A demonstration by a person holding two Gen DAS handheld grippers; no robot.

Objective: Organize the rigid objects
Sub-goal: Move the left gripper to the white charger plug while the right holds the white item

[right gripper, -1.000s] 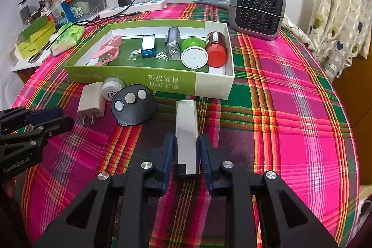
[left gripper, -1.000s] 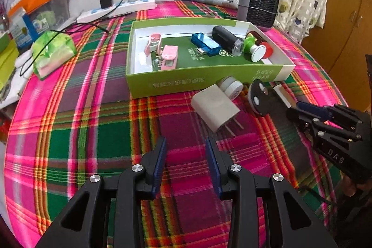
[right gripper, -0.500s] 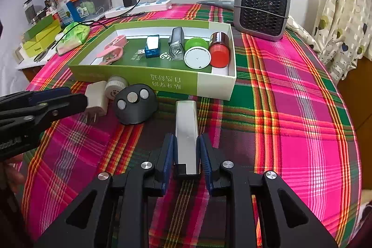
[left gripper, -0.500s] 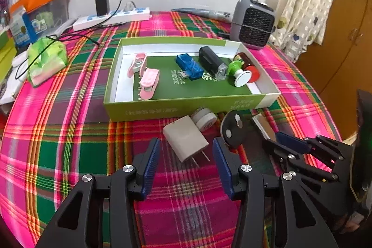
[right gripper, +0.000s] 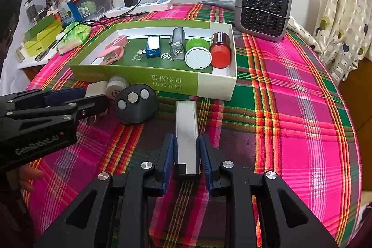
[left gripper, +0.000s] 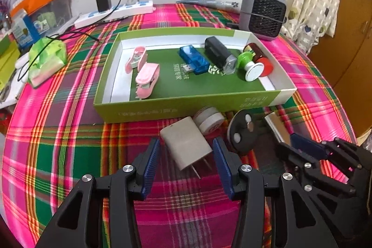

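A plaid cloth in pink and green covers the bench (right gripper: 290,108). At the far edge stand a small grey heater (right gripper: 262,12) and a white power strip (left gripper: 114,13) with a black adapter plugged in; a crumpled green bag (left gripper: 46,57) lies off to the left.

The long green box (left gripper: 176,106) sits in the middle, open-topped. Inside it lie two pink clips (left gripper: 145,76), a blue USB stick (left gripper: 193,59), a black flashlight (left gripper: 219,55), a green-and-white spool (left gripper: 250,64) and a red-capped jar (right gripper: 220,50). Chinese characters run along the box's front wall, upside down from here; I cannot read them.

Just in front of the box, a white round plug (left gripper: 209,120) touches the white wall charger (left gripper: 186,148), and a black disc with three silver buttons (right gripper: 134,105) lies just beside them, crowding the space between the two tools.

The left tool (left gripper: 186,159) is spread wide, its blue pads either side of the charger without touching it; the prongs point back toward the tool. Its side reads "GenRobot.AI" in the right wrist view.

The right tool (right gripper: 187,155) is clamped on the near end of a silver rectangular bar (right gripper: 187,131), which points toward the box's front wall, well short of it.
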